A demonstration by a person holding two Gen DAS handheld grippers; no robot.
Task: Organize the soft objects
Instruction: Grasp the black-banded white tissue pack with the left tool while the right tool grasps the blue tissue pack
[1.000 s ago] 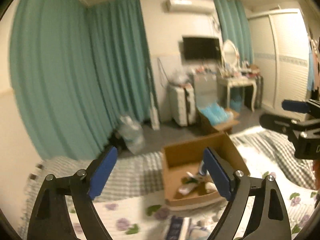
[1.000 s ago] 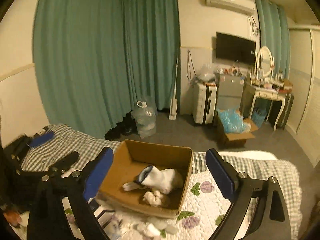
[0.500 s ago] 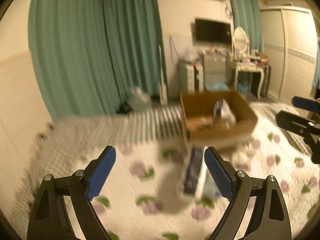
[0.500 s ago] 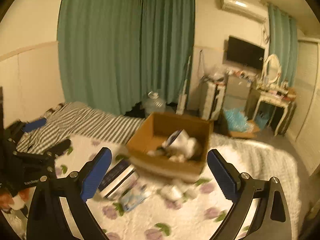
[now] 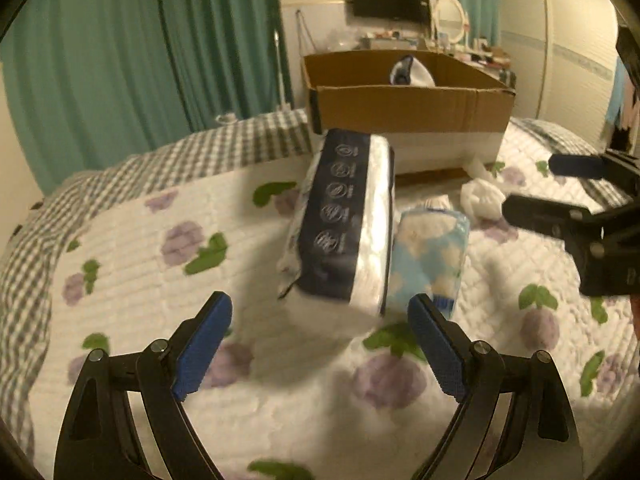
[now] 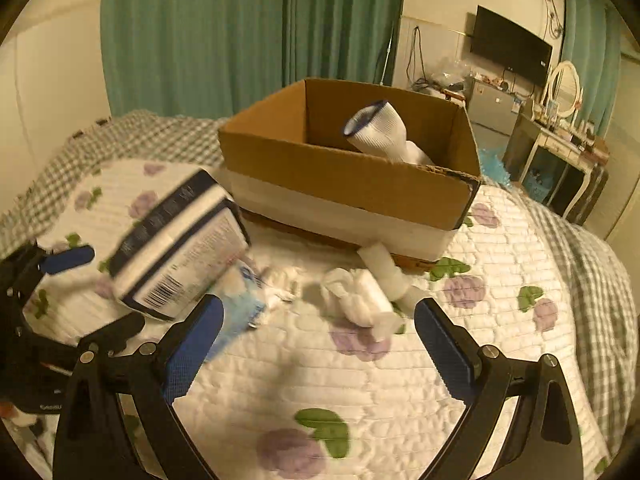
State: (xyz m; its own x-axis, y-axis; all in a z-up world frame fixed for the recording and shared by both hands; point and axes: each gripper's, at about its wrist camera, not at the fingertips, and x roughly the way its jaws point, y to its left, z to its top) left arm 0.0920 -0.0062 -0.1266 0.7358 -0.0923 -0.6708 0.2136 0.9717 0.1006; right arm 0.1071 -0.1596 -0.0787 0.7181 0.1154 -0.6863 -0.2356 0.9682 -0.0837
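A navy-and-white soft pack (image 5: 344, 224) (image 6: 180, 248) lies on the floral quilt, with a light blue pack (image 5: 430, 256) (image 6: 240, 304) beside it. White socks (image 6: 360, 300) (image 5: 482, 198) lie bunched in front of a cardboard box (image 5: 408, 104) (image 6: 348, 184). A white sock with a navy cuff (image 6: 380, 132) (image 5: 412, 72) sits inside the box. My left gripper (image 5: 320, 344) (image 6: 80, 292) is open, just short of the navy pack. My right gripper (image 6: 320, 348) (image 5: 556, 184) is open, close to the bunched socks.
The bed's quilt (image 6: 360, 392) has a checked blanket (image 5: 180, 156) around its edges. Teal curtains (image 6: 240, 32) hang behind. A dressing table (image 6: 560, 152) and TV stand at the far right.
Both grippers have dropped low over the bed and moved closer to the packs and socks. The box now looks larger and nearer. Both jaws stay open.
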